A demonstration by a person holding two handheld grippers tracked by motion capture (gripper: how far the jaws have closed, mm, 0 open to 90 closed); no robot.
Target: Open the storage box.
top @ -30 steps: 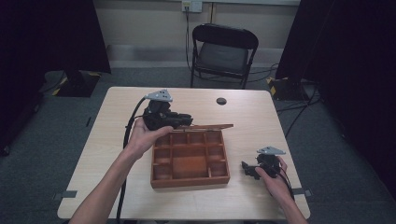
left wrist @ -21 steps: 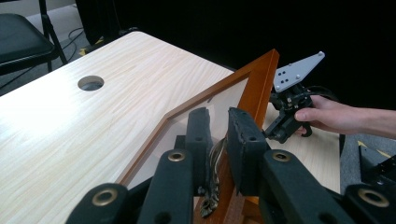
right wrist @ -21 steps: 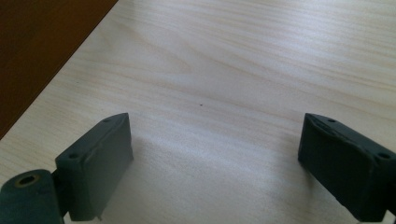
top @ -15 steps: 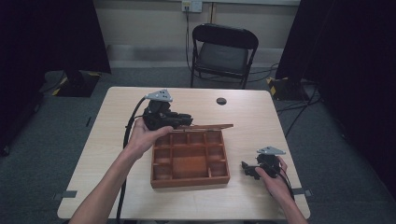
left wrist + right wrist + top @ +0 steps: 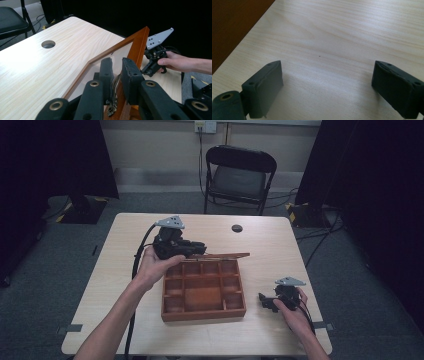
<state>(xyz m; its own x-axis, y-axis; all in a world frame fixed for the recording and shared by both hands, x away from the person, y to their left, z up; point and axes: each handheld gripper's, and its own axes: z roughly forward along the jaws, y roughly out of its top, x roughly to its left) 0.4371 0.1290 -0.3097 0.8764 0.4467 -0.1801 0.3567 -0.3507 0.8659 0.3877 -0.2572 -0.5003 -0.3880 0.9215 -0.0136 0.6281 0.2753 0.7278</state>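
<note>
The left gripper (image 5: 192, 248) is held raised with jaws nearly closed, while the right gripper (image 5: 264, 301) rests low, jaws spread wide.

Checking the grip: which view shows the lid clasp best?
Left gripper view: the metal clasp sits pinched between the left gripper jaws, on the lid frame's edge. High view shows the lid edge-on over the box; clasp too small to tell. Right gripper view gives a dark brown corner, likely the box, and table.

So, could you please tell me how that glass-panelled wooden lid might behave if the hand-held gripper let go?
The hinged wooden lid would probably drop shut onto the compartmented wooden box. Its clear pane looks fragile. The left hand-held gripper pinches just its small metal clasp, so slipping seems possible.
</note>
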